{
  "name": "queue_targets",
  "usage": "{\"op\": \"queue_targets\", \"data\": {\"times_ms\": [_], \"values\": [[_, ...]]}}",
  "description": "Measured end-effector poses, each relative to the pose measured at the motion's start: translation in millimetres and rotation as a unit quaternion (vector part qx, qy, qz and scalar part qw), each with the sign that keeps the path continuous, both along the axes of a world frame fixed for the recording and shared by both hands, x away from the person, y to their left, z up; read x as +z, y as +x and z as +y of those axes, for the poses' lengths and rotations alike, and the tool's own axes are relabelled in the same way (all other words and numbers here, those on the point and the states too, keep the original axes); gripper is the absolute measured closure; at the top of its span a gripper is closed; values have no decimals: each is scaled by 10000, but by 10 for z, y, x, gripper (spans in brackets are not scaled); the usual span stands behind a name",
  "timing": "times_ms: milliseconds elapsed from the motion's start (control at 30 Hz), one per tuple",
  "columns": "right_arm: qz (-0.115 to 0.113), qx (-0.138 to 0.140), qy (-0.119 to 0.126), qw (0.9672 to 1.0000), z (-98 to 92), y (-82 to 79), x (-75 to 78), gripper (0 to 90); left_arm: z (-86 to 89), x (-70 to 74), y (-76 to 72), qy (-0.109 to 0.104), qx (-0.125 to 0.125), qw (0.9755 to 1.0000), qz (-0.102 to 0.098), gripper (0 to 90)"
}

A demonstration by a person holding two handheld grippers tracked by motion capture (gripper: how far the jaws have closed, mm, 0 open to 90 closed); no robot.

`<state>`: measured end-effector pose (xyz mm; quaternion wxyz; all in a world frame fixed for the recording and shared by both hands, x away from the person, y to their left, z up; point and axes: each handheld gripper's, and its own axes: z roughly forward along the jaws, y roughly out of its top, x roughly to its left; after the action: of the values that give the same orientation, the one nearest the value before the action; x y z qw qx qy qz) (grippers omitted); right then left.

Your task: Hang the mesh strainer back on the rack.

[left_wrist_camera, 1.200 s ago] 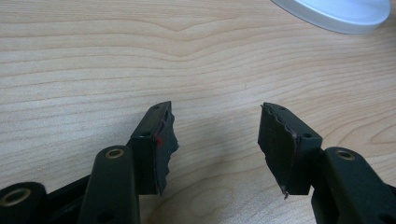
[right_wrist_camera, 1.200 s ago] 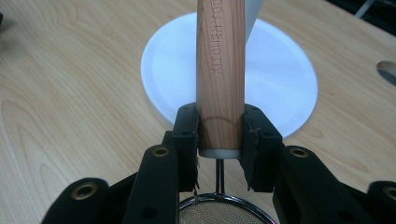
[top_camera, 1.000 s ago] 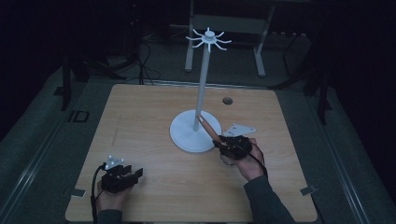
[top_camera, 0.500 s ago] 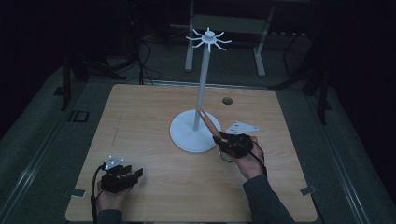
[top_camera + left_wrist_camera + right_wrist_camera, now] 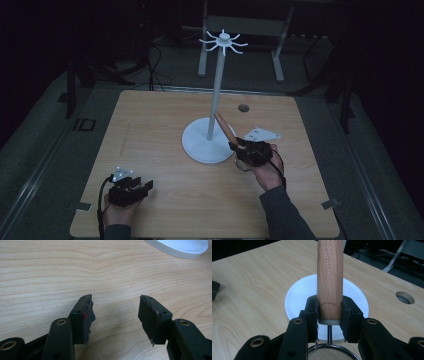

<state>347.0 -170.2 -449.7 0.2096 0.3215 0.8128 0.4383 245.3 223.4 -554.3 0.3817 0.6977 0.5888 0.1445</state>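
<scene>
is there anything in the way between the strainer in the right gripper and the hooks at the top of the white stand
Nothing visible blocks it. The right gripper is clamped on the strainer's wooden handle beside the white stand's pole, over its round base. The space up to the hooks looks open, and the hooks look bare.

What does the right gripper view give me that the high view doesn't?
Right gripper view alone: lettering stamped along the wooden handle, a metal mesh sieve hanging below the jaws, and the right gripper clamped on the handle's lower end. High view alone: the stand's pole and hooked top, plus the left gripper resting near the table's front. Both: handle, white stand base, wooden table.
</scene>
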Motion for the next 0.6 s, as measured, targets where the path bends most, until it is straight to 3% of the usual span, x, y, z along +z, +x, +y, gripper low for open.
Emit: {"op": "queue_targets", "data": {"times_ms": [600], "values": [[-131, -196, 337, 9992, -7, 23, 137, 696, -4, -1, 1, 8, -17, 10000, 13, 453]]}}
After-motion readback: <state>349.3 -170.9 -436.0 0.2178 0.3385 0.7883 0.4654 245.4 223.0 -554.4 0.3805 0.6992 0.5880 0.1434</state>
